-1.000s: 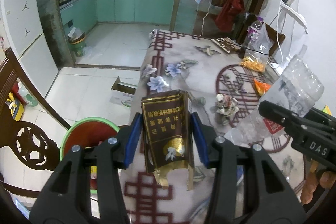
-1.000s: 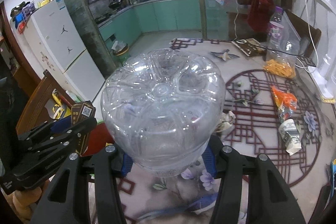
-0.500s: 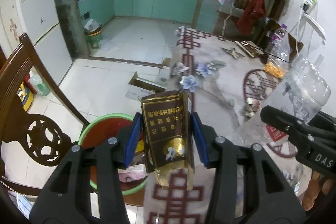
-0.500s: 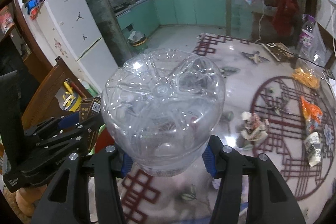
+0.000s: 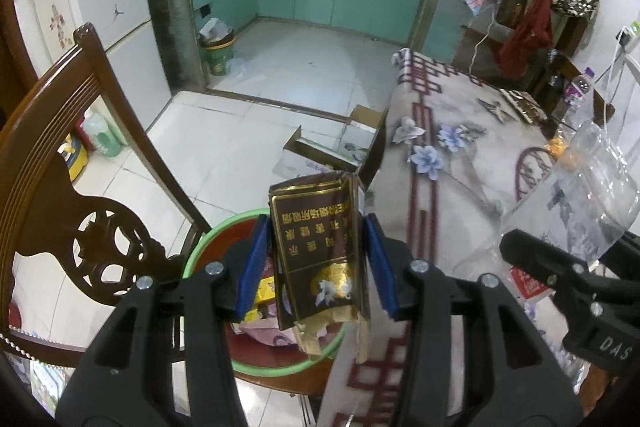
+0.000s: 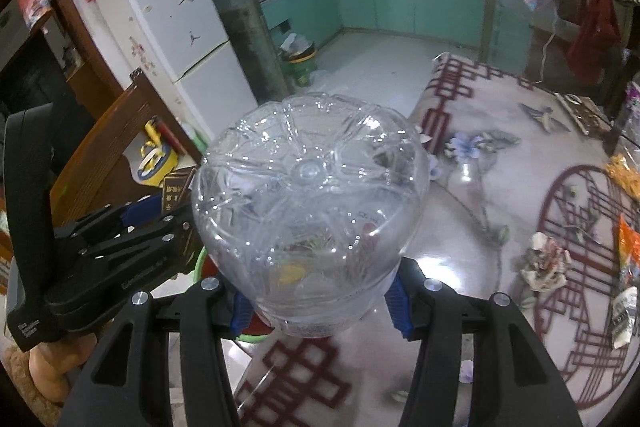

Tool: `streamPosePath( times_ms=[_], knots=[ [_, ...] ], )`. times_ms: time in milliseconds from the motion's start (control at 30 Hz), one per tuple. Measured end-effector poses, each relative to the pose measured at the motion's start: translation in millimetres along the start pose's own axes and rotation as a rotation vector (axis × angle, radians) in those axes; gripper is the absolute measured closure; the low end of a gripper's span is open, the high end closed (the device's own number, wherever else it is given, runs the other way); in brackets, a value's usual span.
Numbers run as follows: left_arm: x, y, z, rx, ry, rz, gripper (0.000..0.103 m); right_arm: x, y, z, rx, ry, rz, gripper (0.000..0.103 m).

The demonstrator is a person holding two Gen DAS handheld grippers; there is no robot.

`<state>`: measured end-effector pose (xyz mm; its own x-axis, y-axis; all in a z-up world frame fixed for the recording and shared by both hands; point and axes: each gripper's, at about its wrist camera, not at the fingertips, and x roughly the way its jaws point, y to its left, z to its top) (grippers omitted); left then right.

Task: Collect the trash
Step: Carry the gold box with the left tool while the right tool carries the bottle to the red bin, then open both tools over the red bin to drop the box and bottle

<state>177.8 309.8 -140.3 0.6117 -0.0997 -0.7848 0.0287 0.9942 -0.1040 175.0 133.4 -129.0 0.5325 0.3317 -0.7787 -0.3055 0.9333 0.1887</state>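
A: Your left tool [image 5: 316,263] is clamped on the brown cigarette pack [image 5: 318,251], blue pads on its two long sides, and it hangs right over the green-rimmed bin [image 5: 204,247]. How will it behave?

B: Light and crushable, I'd judge. The card already looks creased and its torn foil end dangles loose, so you hold it across the flat middle, as you do. It should drop cleanly once the pads part.

A: And your right tool [image 6: 320,303]?

B: It grips the clear plastic bottle [image 6: 308,203] near the neck end, base pointing away from you, just beside the bin and above the edge of the surface [image 6: 500,195]. Empty, thin-walled and smooth, it likely flexes and could slip if squeezed on the wide belly, so the narrower part suits it.

A: What can't you make out?

B: The bottle blocks most of the bin from the right, so only a sliver of rim shows. From the left, the pack hides the bin's middle, and what lies inside is a jumble of yellow and pink scraps. Farther from the bin, wrappers [image 6: 546,261] sit on the surface, too crumpled to name.
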Motion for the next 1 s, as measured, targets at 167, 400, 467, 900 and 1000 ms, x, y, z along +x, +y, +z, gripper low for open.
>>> streamPosePath(
  times_ms=[167,400,467,900,1000],
  knots=[
    [8,12,1,-0.01,0.015,0.017,0.058,18,11,1,-0.03,0.031,0.018,0.051],
    [22,30,2,-0.04,0.036,0.042,0.058,48,24,6,-0.058,0.081,0.044,0.051],
    [25,34,2,-0.045,0.041,0.047,0.058,55,29,8,-0.076,0.089,0.048,0.051],
    [42,60,-3,-0.121,0.077,0.111,0.054,90,51,12,-0.155,0.129,0.073,0.042],
    [38,69,-3,-0.144,0.067,0.136,0.037,87,51,13,-0.156,0.104,0.075,0.033]
  ],
)
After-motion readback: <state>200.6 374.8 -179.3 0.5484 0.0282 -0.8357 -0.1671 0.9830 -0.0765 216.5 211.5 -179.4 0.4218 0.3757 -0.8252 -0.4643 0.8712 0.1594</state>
